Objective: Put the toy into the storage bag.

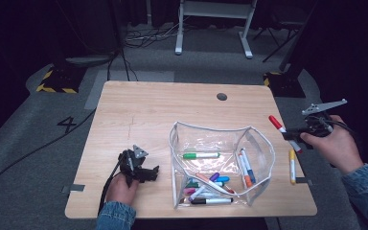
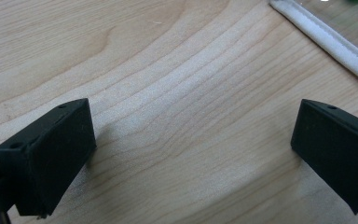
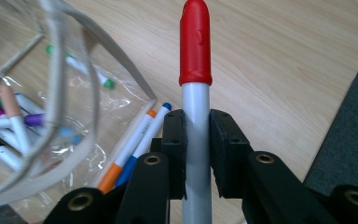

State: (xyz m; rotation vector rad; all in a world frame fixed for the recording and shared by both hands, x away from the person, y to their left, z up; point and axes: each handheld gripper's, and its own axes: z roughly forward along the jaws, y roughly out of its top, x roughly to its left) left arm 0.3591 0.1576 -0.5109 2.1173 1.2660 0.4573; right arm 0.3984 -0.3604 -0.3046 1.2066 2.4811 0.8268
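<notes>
My right gripper (image 1: 298, 136) is lifted above the table's right edge, shut on a white marker with a red cap (image 1: 279, 125); in the right gripper view the red-capped marker (image 3: 196, 70) stands clamped between the two pads, cap pointing away. A clear plastic pouch with white trim (image 1: 258, 139) lies open at the table's middle, holding several coloured markers, a green-capped one (image 1: 200, 155) among them. A yellow marker (image 1: 293, 166) lies on the wood right of the pouch. My left gripper (image 1: 143, 168) rests on the table left of the pouch, open, with bare wood between its jaws (image 2: 191, 154).
The wooden table (image 1: 139, 110) has a dark round grommet (image 1: 222, 96) near its far edge. The pouch's white trim (image 2: 335, 49) runs close to the left gripper. Grey carpet, cables and a white desk frame (image 1: 213, 28) lie beyond the table.
</notes>
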